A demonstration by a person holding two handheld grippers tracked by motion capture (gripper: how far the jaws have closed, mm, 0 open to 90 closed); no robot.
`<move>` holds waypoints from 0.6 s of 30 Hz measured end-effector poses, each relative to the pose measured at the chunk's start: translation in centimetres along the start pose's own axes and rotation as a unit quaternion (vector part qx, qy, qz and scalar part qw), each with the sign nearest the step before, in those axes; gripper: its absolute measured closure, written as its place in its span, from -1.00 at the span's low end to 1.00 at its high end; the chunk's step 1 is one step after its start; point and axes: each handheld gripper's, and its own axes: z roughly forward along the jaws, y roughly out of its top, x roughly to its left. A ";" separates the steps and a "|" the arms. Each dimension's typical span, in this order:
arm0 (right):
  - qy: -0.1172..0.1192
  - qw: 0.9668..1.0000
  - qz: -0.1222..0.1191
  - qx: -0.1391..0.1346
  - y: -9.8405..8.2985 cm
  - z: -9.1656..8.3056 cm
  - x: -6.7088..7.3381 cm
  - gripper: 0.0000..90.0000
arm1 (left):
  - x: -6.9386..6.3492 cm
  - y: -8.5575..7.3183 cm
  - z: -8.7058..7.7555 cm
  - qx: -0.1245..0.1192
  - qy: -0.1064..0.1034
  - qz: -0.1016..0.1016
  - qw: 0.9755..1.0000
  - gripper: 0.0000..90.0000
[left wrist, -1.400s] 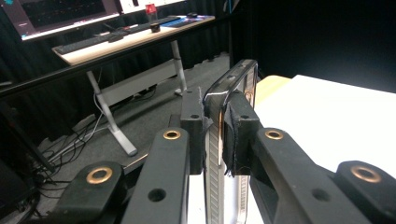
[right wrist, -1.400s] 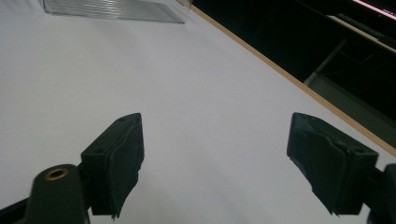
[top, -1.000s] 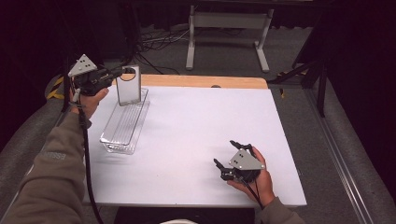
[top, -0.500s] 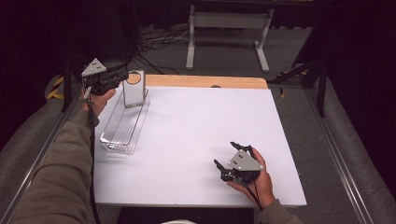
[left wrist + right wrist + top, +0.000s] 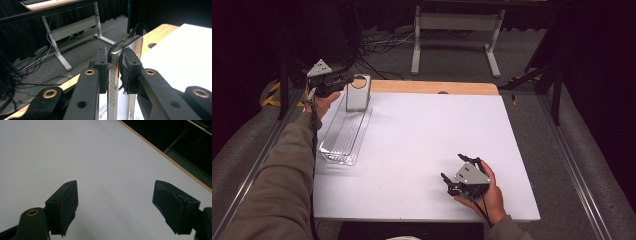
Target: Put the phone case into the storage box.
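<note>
Left gripper clamps an upright metal plate at the clear tray's far end

In the upper left of the high view the left gripper [image 5: 346, 81] grips the shiny metal plate [image 5: 358, 92] by its edge (pads pressed on both faces in the left gripper view [image 5: 114, 72]); the plate stands over the far end of the clear tray [image 5: 343, 137] on the white worktop [image 5: 427, 135]; at lower right the right gripper [image 5: 459, 167] rests with jaws wide and empty.

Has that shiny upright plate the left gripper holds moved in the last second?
Yes. The plate drifted right and slightly down, toward the far end of the clear tray, held in the left gripper.
</note>
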 end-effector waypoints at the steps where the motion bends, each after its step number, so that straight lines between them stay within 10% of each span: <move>1: 0.001 1.000 -0.004 0.001 0.0 0.1 0.1 -0.52 | 0.1 -0.1 0.1 0.003 0.002 0.003 1.000 0.70; 18: 0.020 0.999 -0.031 0.003 0.1 0.1 0.6 -0.53 | 0.9 -0.5 0.7 0.027 0.063 -0.007 0.998 0.33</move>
